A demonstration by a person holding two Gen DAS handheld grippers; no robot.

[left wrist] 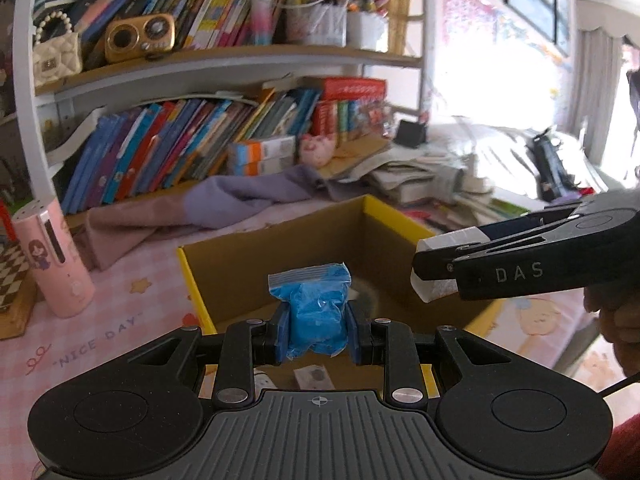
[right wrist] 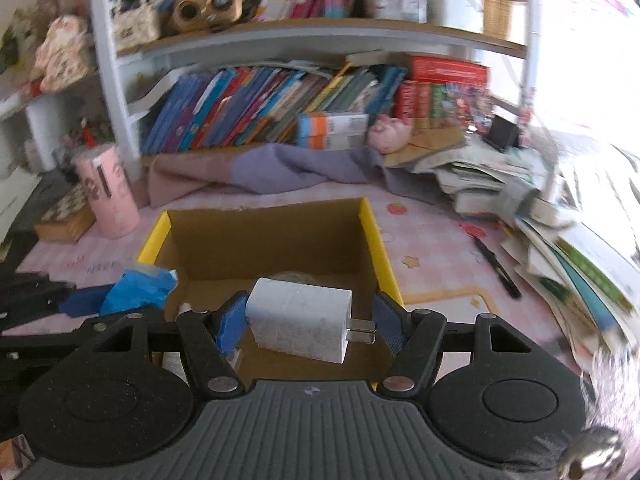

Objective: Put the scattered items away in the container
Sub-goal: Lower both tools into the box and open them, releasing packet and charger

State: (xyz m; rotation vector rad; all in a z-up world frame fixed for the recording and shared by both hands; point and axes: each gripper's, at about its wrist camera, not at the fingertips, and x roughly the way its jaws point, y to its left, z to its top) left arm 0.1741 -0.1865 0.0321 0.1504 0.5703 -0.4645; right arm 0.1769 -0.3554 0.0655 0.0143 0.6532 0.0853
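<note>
Left wrist view: a bookshelf (left wrist: 224,92) packed with leaning books is seen at the back, with a crumpled purple cloth (left wrist: 224,208) lying along its foot on the pink tablecloth (left wrist: 132,320). An open cardboard box (left wrist: 384,216) with yellow edges is set mid-table; a few small items are glimpsed on its floor, too hidden to identify. A pink cylinder (left wrist: 56,264) is stood upright left of the box, apart from it. The left gripper (left wrist: 318,336) is held over the box's near edge, its blue pads pinched on a blue bag of powder (left wrist: 316,312), which is raised above the box opening. The right gripper (right wrist: 308,320) is seen over the same box, its fingers clamped end to end on a white charger plug (right wrist: 298,324), left pad on the body, right pad against the metal prongs. A black pen (right wrist: 496,264) is left on the cloth right of the box.
</note>
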